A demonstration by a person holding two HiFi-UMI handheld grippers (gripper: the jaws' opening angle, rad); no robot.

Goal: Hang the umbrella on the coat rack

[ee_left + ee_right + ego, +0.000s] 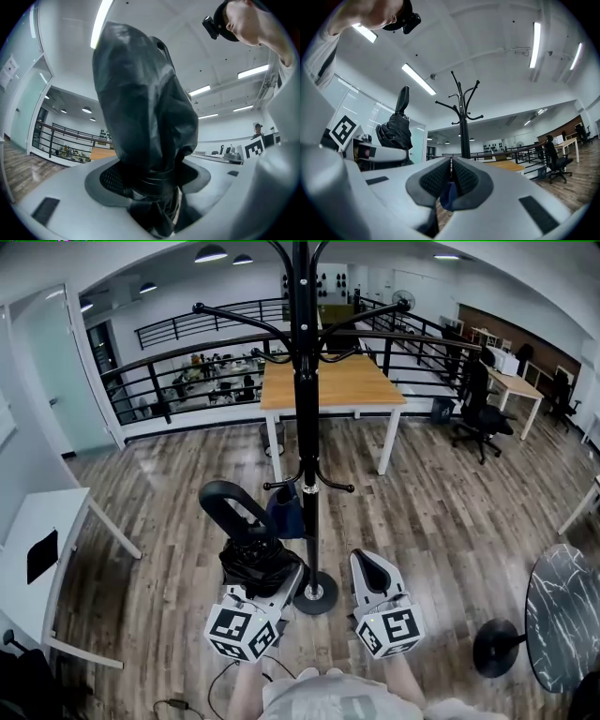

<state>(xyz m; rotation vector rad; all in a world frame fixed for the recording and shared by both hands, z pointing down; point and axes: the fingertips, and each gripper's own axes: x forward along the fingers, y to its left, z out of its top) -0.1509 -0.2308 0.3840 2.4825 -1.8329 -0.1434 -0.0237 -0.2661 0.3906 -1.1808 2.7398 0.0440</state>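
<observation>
A folded black umbrella (253, 561) with a curved black handle (223, 502) stands upright in my left gripper (269, 570), just left of the coat rack's pole. In the left gripper view the jaws are shut on its bunched fabric (145, 117), which fills the view above the left gripper (154, 187). The black coat rack (306, 427) rises from a round base (315, 594) straight ahead, its upper hooks bare. My right gripper (368, 565) sits right of the base, shut and holding nothing. In the right gripper view, beyond my right gripper (451, 176), stand the coat rack (464, 126) and the umbrella (396, 131).
A blue item (285, 512) hangs on a low hook of the rack. Behind the rack stand a wooden table (328, 381) and a black railing (187, 357). A white table (28, 521) is at the left, a round marble table (562, 615) at the right, an office chair (483, 418) farther back.
</observation>
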